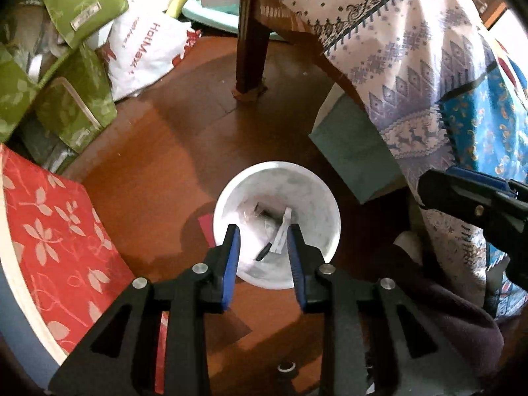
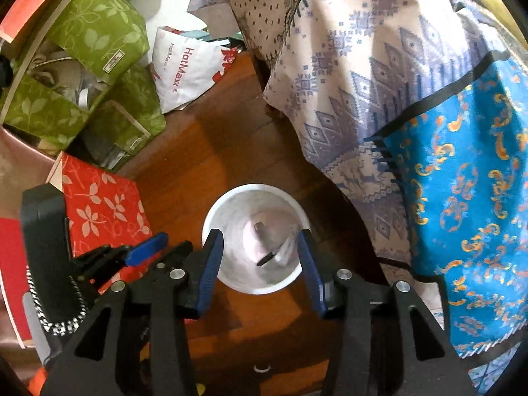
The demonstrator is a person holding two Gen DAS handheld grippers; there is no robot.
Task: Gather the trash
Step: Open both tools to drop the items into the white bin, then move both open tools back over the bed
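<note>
A white round bin (image 1: 316,198) stands on the wooden floor, and I look almost straight down into it. Inside lie a white paper strip (image 1: 283,231) and a small black piece (image 1: 264,252), with darker scraps at the bottom. My left gripper (image 1: 264,229) hangs over the bin's mouth, open, with no pad pressing on anything; the strip shows close to its right pad. My right gripper (image 2: 260,234) is open above the same bin (image 2: 224,217), and nothing is between its blue pads. The black piece (image 2: 267,259) and blurred white paper (image 2: 284,250) lie below it.
Green leaf-print boxes (image 1: 76,105) and a white shopping bag (image 1: 145,56) are piled at the upper left. A red floral box (image 1: 56,231) stands to the left, a dark table leg (image 1: 250,43) behind, and a teal paper bag (image 1: 356,151) and patterned cloth (image 2: 379,99) to the right.
</note>
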